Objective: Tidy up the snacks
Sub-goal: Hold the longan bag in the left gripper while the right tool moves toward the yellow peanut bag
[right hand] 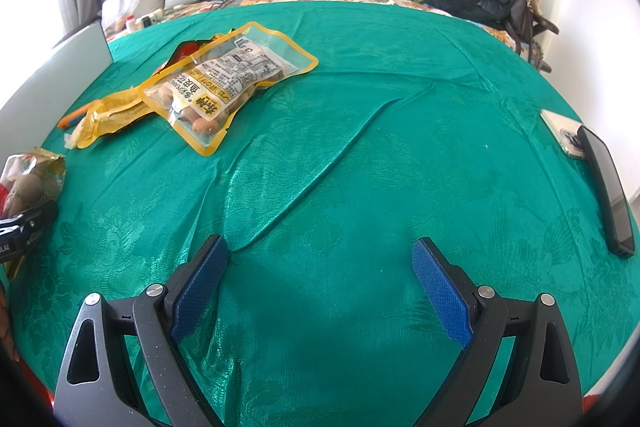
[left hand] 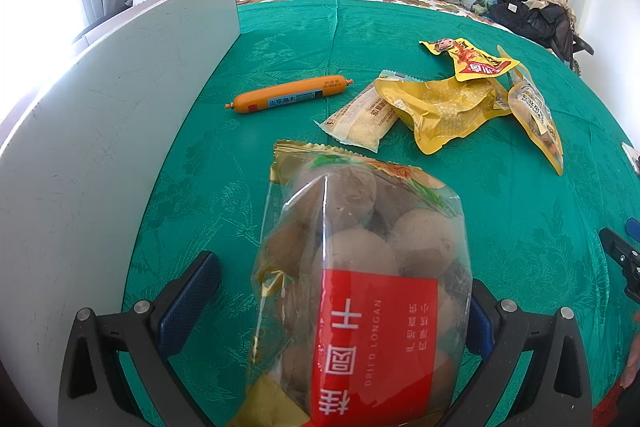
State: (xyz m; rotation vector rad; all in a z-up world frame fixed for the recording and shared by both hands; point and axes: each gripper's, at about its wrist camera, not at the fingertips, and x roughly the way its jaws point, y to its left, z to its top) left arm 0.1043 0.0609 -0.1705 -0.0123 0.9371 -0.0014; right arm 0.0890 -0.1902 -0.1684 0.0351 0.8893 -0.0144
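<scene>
Dried longan fruit in a clear bag with a red label fills the near foreground of the left wrist view, standing between the blue pads of the left gripper, its long axis running straight away from the fingers toward the far end of the bed. The bag's right edge lies against the right pad while a gap shows on the left side, so whether the fingers are actually pinching it cannot be told. Green patterned cloth covers the whole work surface, and a pale grey board stands on edge along its left side. Beyond the bag, well apart from it, lies the remaining pile: a yellow-bordered pouch of nuts, a crumpled gold pouch, a small yellow and red packet, a pale wrapped cake and, off to the left near the board, an orange sausage stick lying crosswise. The right gripper hovers over bare cloth with its fingers spread wide and nothing between them. A dark phone-like slab rests at the cloth's right edge. The left hand is plainly the nearer one to the longan bag, which the right wrist view catches only at its far left margin; the board side looks the likeliest direction for it to be carried.
</scene>
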